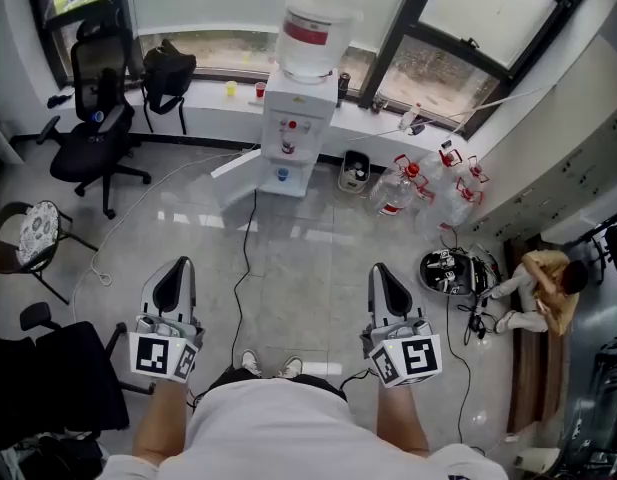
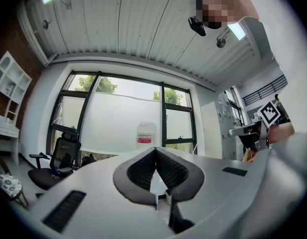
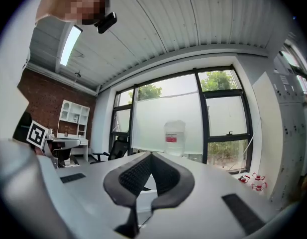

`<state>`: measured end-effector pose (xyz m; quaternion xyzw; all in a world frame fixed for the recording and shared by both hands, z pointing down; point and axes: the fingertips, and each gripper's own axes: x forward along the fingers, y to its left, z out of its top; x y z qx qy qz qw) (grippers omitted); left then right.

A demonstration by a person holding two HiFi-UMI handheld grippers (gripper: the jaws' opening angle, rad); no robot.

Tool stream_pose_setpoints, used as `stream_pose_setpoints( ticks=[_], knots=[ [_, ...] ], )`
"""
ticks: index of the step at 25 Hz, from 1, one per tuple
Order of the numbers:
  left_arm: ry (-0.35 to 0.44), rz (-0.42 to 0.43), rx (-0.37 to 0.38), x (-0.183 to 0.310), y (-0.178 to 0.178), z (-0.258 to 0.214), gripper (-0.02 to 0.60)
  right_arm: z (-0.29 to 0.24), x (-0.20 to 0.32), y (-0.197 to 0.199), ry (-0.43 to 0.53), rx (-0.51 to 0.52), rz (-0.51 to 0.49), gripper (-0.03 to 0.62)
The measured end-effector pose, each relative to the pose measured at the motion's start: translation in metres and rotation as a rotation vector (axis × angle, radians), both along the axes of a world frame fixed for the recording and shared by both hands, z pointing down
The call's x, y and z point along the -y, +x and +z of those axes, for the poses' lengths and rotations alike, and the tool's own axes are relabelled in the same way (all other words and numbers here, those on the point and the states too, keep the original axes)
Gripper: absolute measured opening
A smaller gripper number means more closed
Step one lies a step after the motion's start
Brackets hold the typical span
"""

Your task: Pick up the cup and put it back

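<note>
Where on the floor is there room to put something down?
The floor in front of the water dispenser is bare, but a cable crosses it. It is crowded with bottles at the right and chairs at the left.

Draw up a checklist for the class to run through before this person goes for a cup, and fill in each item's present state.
1. Left gripper empty: ok, jaws together with nothing between them.
2. Right gripper empty: ok, same.
3. Jaws opened for a grasp: not ok, both are shut.
4. Cup found: ok, a yellow cup and a red cup stand on the window ledge, left of the water dispenser.
5. Which cup is meant: cannot tell.
6. Cup within reach: not ok, open floor lies between, and a black cable runs across it.
</note>
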<state>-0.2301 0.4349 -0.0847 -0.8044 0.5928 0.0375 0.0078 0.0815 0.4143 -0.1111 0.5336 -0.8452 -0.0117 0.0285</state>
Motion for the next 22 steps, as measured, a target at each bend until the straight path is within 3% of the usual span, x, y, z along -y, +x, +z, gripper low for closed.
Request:
stream_pose_setpoints(
  ticks=[6, 13, 17, 22],
  knots=[
    [-0.015, 0.055, -0.004, 0.022, -0.003, 0.009, 0.023, 0.005, 0.006, 0.001, -0.012, -0.015, 0.056, 0.020],
    [-0.071, 0.125, -0.010, 0.071, 0.023, 0.032, 0.023, 0.044, 0.027, 0.034, -0.131, 0.056, 0.139, 0.020],
    [-0.076, 0.111, 0.005, 0.118, 0.036, 0.040, 0.023, 0.063, 0.084, 0.043, -0.155, 0.092, 0.116, 0.020],
    [-0.111, 0.067, 0.006, 0.201, 0.055, 0.044, 0.023, 0.062, 0.191, 0.052, -0.153, 0.103, 0.040, 0.020]
  ],
)
